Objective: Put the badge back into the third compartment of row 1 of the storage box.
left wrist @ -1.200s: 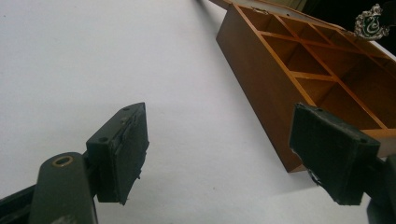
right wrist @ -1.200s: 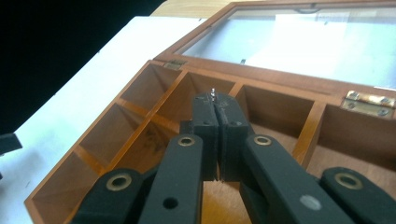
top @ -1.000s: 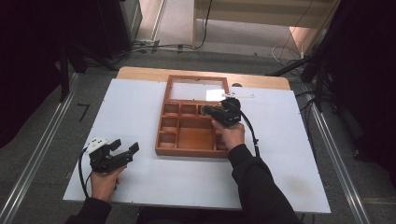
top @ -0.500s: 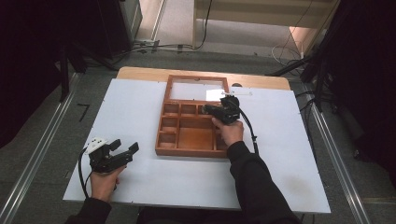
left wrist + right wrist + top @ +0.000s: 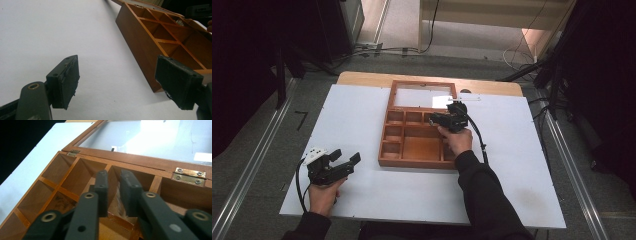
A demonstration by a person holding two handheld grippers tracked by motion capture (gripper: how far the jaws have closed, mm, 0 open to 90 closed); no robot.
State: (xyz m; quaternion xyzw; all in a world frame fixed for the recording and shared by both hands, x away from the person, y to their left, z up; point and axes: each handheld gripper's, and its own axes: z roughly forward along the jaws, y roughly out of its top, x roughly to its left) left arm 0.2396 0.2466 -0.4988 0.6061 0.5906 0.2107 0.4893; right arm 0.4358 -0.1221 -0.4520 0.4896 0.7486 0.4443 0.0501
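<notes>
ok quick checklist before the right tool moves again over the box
1. Wooden box lid lies open and flat: ok.
2. Right tool sits over a back-row compartment: ok.
3. Its jaws have just been opening, with a narrow gap between them: ok.
4. The pale thing below the gap is released: cannot tell.
5. Left tool is open, resting on the white table away from the box: ok.

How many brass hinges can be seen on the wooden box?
2, in the right gripper view: a left hinge at the box's back corner, a right hinge further along that wall. Another may be hidden.
</notes>
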